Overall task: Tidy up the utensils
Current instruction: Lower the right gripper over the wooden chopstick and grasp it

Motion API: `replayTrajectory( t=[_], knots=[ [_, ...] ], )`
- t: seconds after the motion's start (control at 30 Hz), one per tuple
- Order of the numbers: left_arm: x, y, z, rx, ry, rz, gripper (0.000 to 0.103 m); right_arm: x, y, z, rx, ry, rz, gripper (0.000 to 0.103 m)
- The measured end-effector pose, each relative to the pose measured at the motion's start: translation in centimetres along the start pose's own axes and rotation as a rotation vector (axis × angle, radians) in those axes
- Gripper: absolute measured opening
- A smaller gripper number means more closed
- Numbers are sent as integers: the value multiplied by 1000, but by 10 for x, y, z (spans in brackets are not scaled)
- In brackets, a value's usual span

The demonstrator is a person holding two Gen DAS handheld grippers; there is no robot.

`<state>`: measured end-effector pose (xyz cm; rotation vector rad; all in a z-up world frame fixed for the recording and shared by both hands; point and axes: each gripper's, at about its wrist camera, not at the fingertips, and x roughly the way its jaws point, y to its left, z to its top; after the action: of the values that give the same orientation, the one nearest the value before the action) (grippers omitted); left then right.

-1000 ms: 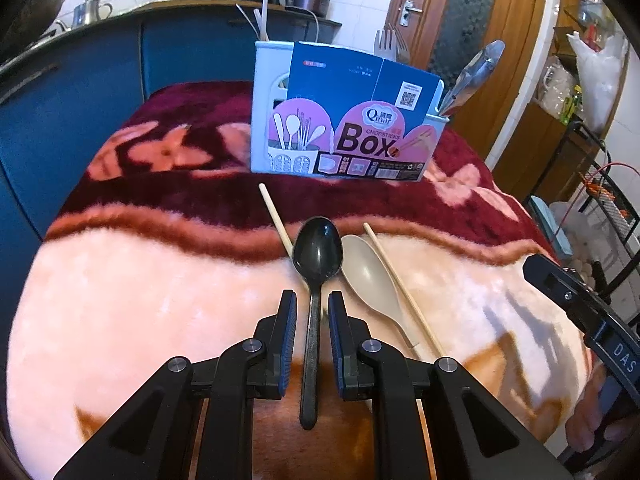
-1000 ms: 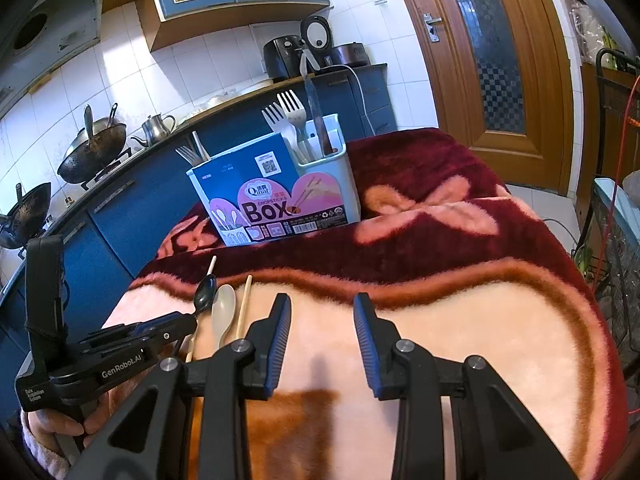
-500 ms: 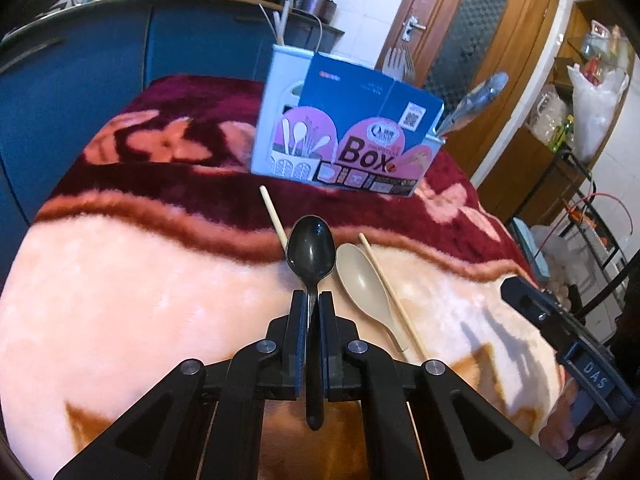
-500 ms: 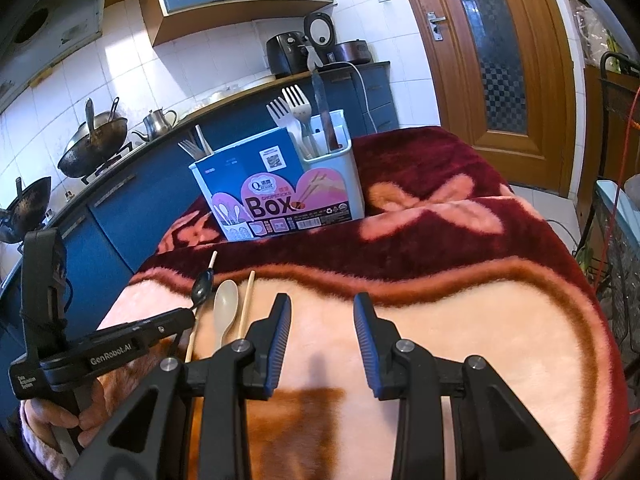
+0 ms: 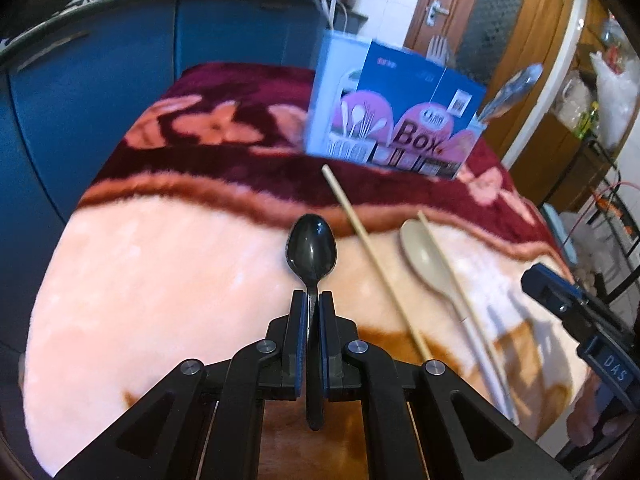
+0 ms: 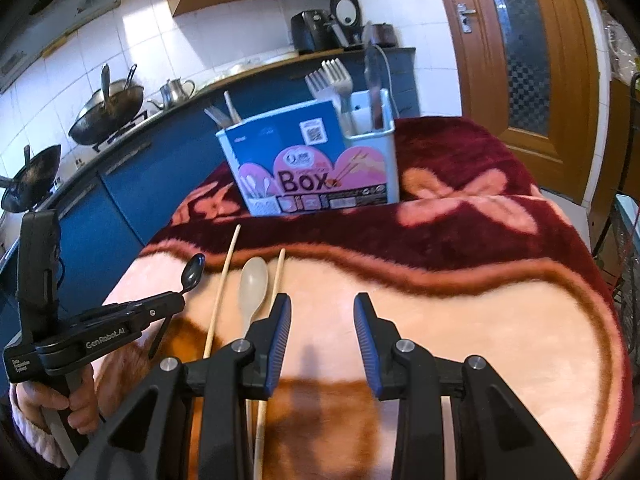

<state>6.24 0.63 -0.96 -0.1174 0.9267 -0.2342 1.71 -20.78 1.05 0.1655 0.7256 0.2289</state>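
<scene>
My left gripper (image 5: pixel 312 300) is shut on the handle of a black spoon (image 5: pixel 311 249) and holds it lifted off the blanket, bowl pointing forward; the gripper (image 6: pixel 176 300) and the spoon (image 6: pixel 192 273) also show at the left of the right wrist view. A beige spoon (image 5: pixel 426 258) and two wooden chopsticks (image 5: pixel 372 256) lie on the blanket to its right. They lie just left of my right gripper (image 6: pixel 321 312), which is open and empty above the blanket. The white utensil holder (image 6: pixel 316 168) with a blue and pink "Box" label stands at the back, holding forks and other utensils.
A pink and maroon flowered blanket (image 6: pixel 460 300) covers the table. Blue kitchen cabinets (image 5: pixel 100 72) run behind and to the left. A wooden door (image 6: pixel 520 52) is at the back right. A wire rack (image 5: pixel 600 208) stands by the table's right side.
My left gripper closed on the black spoon's handle, lifted it off the blanket and carried it left, away from the beige spoon and chopsticks. My right gripper stayed open and nearly still.
</scene>
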Motion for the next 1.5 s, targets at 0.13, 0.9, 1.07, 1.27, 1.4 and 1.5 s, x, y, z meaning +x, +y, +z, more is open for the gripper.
replayTrajectory(
  t=[0.13,0.9,1.07,1.27,1.4,1.5],
  knots=[
    [4,-2,5,30,44,-3,7,5,4,1,-11,27,0,35],
    [-16,13,11,6,-58,-118,5,39,26,12,-103,294,35,30],
    [-26,13,12,29,-117,-118,5,52,33,15,-135,373,27,22],
    [-32,12,12,47,-159,-128,5,67,47,20,-185,442,-6,18],
    [-35,12,13,37,-175,-141,5,79,52,28,-203,490,-13,17],
    [-36,12,13,30,-186,-144,5,84,57,30,-224,498,-15,11]
  ],
)
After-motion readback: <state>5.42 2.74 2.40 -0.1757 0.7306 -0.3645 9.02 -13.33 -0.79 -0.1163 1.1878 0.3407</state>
